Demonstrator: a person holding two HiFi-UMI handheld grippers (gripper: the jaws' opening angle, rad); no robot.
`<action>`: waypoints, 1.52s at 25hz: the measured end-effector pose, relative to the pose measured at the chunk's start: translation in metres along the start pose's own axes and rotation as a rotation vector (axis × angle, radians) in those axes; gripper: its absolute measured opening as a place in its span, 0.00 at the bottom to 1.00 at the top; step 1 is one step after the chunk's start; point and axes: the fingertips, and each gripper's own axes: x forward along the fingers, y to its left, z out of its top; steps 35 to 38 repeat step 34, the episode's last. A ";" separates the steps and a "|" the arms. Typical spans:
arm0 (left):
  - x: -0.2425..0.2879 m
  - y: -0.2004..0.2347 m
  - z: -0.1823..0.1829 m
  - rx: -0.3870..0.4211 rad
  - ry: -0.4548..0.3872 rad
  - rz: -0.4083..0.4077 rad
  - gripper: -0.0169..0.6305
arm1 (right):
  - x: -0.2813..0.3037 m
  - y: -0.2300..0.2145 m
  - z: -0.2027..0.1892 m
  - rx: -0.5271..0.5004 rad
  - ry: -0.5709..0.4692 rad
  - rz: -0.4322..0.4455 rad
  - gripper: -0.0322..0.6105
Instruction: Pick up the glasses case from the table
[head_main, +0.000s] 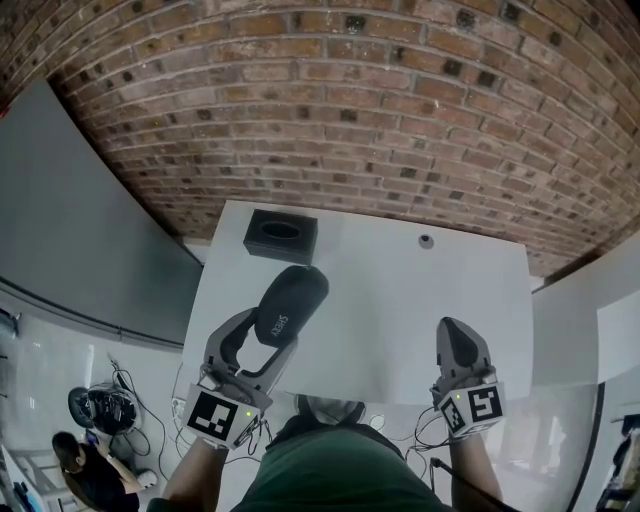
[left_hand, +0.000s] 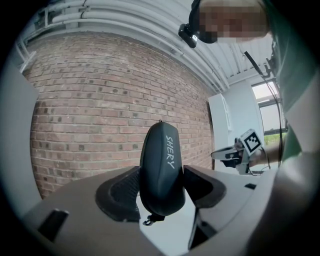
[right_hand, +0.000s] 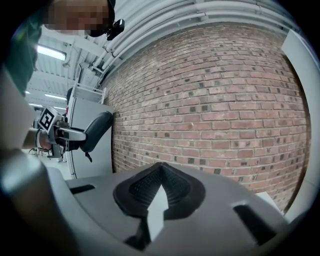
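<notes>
The glasses case (head_main: 290, 305) is a dark oval zip case with white lettering. It is held clear above the white table (head_main: 400, 310), its far end tilted up. My left gripper (head_main: 262, 338) is shut on the case's near half, one pad pressing each long side. In the left gripper view the case (left_hand: 161, 172) stands on edge between the pads of the left gripper (left_hand: 161, 189). My right gripper (head_main: 452, 330) hovers at the table's near right edge, shut and empty. In its own view the right gripper (right_hand: 160, 172) has its tips touching.
A black box (head_main: 281, 235) with an oval slot sits at the table's far left, with a small round object (head_main: 426, 241) at the far middle. A brick wall (head_main: 380, 110) stands behind the table. A person (head_main: 85, 470) is on the floor at lower left.
</notes>
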 end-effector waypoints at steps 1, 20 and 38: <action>-0.001 -0.001 0.000 0.001 -0.001 0.000 0.44 | -0.001 0.000 0.000 0.001 0.001 -0.001 0.05; -0.015 -0.010 -0.005 0.010 0.010 0.008 0.44 | -0.018 0.008 0.002 -0.013 -0.014 0.001 0.05; -0.019 -0.006 -0.008 0.011 0.002 -0.010 0.44 | -0.024 0.013 0.004 -0.020 -0.013 -0.027 0.05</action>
